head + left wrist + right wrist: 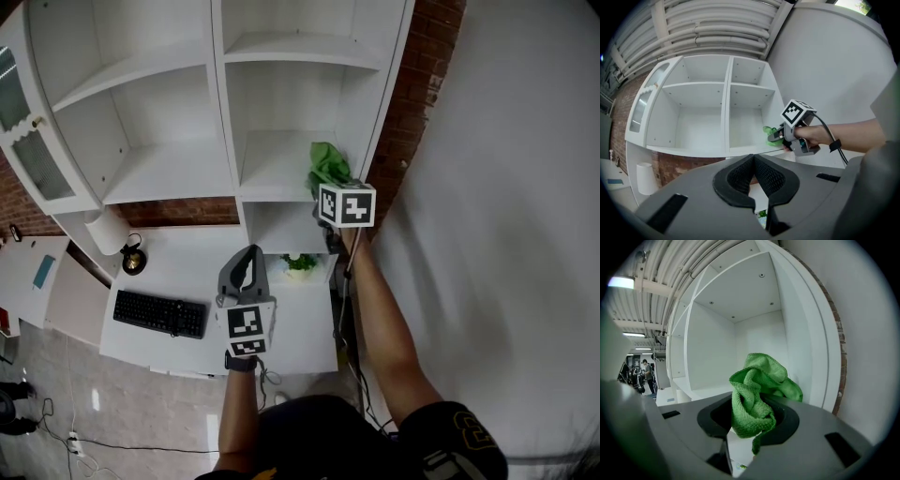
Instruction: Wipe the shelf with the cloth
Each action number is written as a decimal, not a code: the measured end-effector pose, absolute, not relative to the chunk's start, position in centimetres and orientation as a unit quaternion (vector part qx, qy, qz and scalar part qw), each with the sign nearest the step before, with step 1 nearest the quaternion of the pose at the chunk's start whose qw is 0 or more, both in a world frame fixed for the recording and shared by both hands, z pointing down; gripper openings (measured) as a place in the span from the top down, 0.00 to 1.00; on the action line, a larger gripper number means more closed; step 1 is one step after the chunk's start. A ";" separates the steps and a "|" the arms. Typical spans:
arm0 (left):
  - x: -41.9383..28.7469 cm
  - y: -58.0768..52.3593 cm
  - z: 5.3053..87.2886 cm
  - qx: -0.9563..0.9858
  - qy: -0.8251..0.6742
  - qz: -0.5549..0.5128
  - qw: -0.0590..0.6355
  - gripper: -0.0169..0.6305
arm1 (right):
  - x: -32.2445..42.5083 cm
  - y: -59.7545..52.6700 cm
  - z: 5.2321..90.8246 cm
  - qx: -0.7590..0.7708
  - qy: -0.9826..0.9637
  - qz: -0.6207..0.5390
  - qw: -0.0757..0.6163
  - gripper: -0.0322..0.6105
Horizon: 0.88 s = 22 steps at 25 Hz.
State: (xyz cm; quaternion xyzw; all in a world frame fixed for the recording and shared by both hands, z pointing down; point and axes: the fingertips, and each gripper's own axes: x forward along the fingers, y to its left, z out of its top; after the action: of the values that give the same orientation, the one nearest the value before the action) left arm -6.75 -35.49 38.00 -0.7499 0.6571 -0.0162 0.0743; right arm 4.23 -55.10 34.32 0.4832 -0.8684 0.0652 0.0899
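A crumpled green cloth (328, 166) is held at the front right edge of the white shelf's (274, 184) lower right compartment. My right gripper (330, 181) is shut on it, marker cube just below. In the right gripper view the cloth (757, 394) bulges up from between the jaws, and the compartment's board (710, 393) lies just beyond. My left gripper (248, 253) hangs lower, over the desk, apart from the shelf. Its jaws are shut with nothing between them (753, 157). The left gripper view shows the right gripper (780, 136) and cloth (769, 131) at the shelf edge.
Below the shelf stands a white desk (300, 328) with a black keyboard (159, 313), a small black lamp-like object (133, 260), a white cylinder (111, 231) and a small plant (300, 263). A brick strip (417, 103) and white wall (506, 187) close the right side.
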 end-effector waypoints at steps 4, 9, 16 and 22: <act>-7.8 -35.0 38.5 -0.742 0.666 -0.021 0.072 0.95 | 5.0 -54.8 34.0 0.482 -0.871 0.063 0.075 0.77; -9.6 -34.3 38.0 -0.735 0.674 -0.020 0.079 0.95 | 5.7 -54.1 34.0 0.503 -0.861 0.036 0.065 0.77; -12.7 -33.1 36.6 -0.721 0.687 0.003 0.088 0.95 | 7.5 -51.8 36.3 0.541 -0.837 0.037 0.071 0.77; -12.8 -31.7 36.6 -0.732 0.674 0.023 0.099 0.95 | 7.5 -47.7 40.7 0.541 -0.827 0.007 0.150 0.77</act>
State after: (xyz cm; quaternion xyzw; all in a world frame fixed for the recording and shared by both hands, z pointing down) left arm -12.77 -31.66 36.61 -0.7321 0.6736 0.0232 0.0987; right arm 7.49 -47.67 40.74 0.5412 -0.8274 0.0066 0.1497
